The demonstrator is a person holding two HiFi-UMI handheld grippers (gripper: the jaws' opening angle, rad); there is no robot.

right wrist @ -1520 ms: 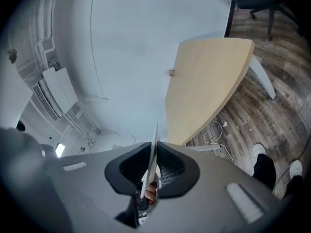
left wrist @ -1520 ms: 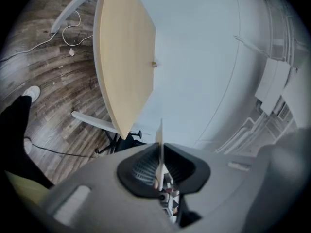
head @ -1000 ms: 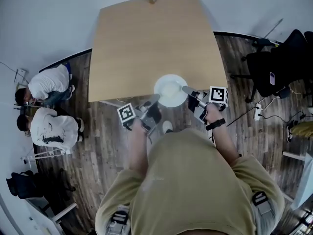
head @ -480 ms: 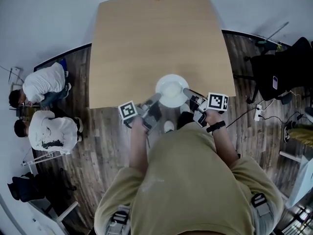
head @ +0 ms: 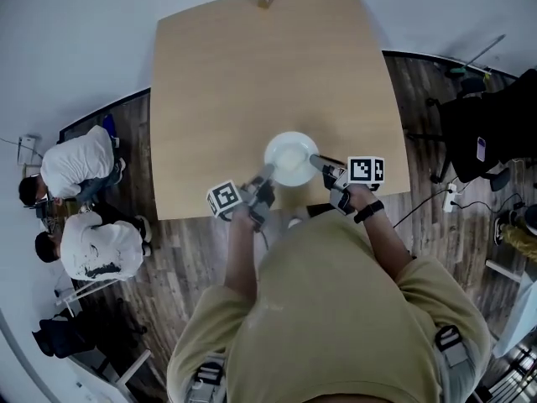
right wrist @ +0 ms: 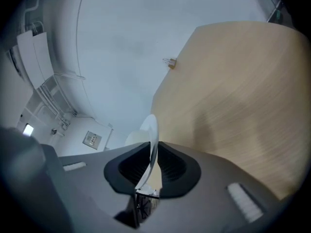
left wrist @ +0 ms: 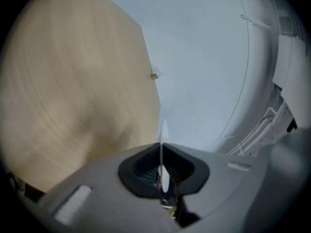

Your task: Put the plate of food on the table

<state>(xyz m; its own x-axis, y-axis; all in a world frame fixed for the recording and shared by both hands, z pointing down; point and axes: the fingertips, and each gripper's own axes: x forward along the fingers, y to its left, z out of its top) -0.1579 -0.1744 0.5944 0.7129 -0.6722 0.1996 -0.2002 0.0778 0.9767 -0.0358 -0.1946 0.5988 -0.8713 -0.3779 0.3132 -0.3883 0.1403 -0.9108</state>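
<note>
A pale wooden worktop fills the upper middle of the head view, above dark plank floor. A white plate is at frame centre, over the worktop near its lower edge. The left gripper has jaws just closing, pinching the plate's lower-left rim. The right gripper has jaws just eased slightly open, clamping its right rim.

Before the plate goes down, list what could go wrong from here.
1. Only the thin rim of the plate is pinched. The left gripper has just been closing its jaws on the rim, and the right gripper has just been opening its jaws slightly around it. An uneven grip could tilt the plate and spill its contents.
2. The plate is close to the near edge of the table. Released here, it might get knocked off.
</note>
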